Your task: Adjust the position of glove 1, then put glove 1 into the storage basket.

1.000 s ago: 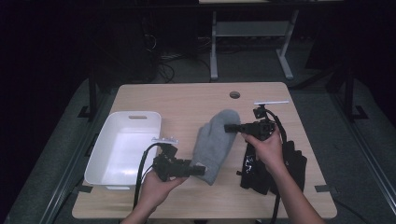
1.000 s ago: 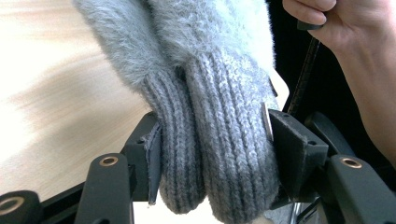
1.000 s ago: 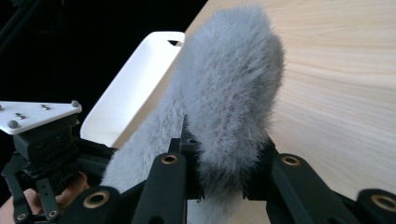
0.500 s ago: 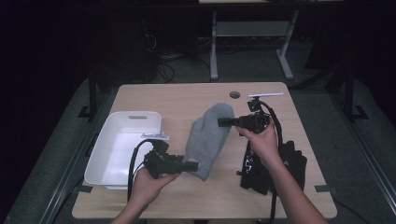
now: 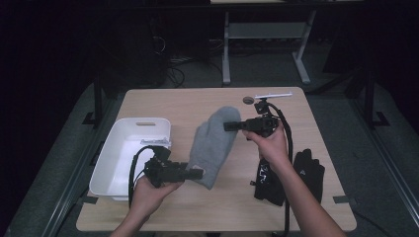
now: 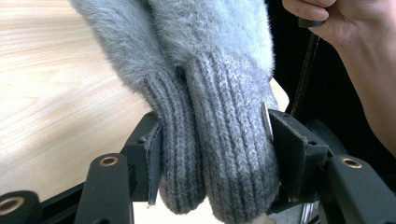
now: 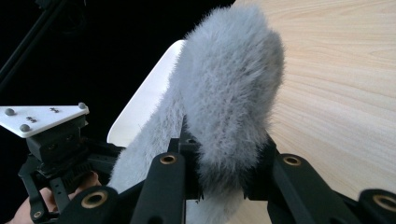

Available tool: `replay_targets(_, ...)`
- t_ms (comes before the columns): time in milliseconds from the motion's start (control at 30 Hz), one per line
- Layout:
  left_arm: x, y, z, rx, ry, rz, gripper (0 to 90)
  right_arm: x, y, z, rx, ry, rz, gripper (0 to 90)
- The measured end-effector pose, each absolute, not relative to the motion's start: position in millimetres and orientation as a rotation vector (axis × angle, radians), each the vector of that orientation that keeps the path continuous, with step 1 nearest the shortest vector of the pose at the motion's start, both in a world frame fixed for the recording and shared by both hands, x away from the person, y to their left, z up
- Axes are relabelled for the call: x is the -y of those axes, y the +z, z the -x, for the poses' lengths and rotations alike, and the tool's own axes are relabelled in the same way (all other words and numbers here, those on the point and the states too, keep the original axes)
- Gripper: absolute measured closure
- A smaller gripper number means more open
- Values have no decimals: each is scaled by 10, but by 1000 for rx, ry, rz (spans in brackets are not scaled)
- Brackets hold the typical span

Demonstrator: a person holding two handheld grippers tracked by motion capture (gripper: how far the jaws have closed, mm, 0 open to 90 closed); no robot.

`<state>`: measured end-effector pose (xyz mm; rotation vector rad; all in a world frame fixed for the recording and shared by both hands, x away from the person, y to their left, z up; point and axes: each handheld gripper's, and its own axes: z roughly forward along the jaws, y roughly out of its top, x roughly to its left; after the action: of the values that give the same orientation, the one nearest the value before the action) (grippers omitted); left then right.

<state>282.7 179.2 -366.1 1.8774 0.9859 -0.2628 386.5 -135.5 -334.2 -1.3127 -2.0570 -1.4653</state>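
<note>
Hanging between 2 clamped hand-held grippers: fuzzy grey mitten (image 5: 213, 143), left hand-held gripper (image 5: 197, 173) on ribbed cuff, right hand-held gripper (image 5: 228, 126) on tip.

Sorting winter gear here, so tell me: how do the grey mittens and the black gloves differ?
The grey mittens are fuzzy and held up by both grippers; the black gloves look smooth and lie on the table. The mittens are pale, the gloves dark. Both are handwear pairs.

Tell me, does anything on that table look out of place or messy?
Nothing looks spilled or damaged. The grey mittens, a stacked pair, are held off the table by both grippers, cuff in the left gripper, fluffy tip in the right gripper. Black gloves lie loosely by the right edge; the white bin sits squarely.
</note>
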Motion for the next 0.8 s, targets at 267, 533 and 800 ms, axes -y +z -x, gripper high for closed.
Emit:
replay_targets(267, -1874, -3611, -2815, -994, -249, -1861, 410, 1250, -3268, -3900, 2063, -1465, 1299, 733)
replay_targets(533, -1989, -3562, -2795, -1014, -228, -1850, 410, 1099, -3221, -3949, 2070, -1458, 1284, 733)
replay_targets(800, -2154, -3519, -2747, -1034, -202, -1834, 410, 910, -3200, -4001, 2065, -1445, 1257, 733)
